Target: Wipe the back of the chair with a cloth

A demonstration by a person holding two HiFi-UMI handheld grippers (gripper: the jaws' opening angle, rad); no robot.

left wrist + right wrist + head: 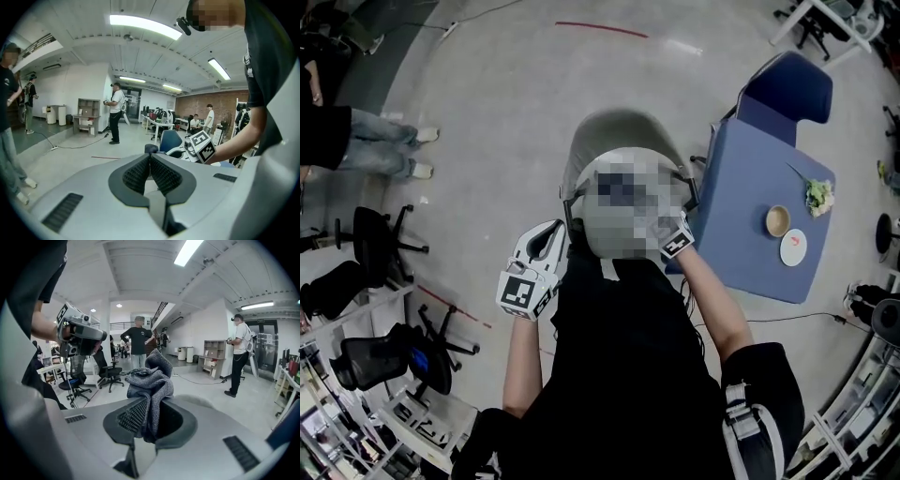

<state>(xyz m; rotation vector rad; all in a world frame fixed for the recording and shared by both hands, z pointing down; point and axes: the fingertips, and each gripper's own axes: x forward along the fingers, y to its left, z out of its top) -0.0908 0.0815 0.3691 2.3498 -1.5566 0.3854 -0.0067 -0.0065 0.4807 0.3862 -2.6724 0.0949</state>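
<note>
Right gripper view: cloth (151, 380) upright.

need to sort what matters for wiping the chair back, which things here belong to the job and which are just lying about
In the job: cloth in the right hand-held gripper; grey chair; left hand-held gripper, shut and empty.

Lying about: blue table, cup, plate, flowers, blue chair, black office chairs.

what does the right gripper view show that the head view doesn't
Only the right gripper view: the grey cloth clamped between the jaws of the right gripper. Only the head view: the cup and the plate on the blue table. Both: the left gripper, raised beside the person's head.
</note>
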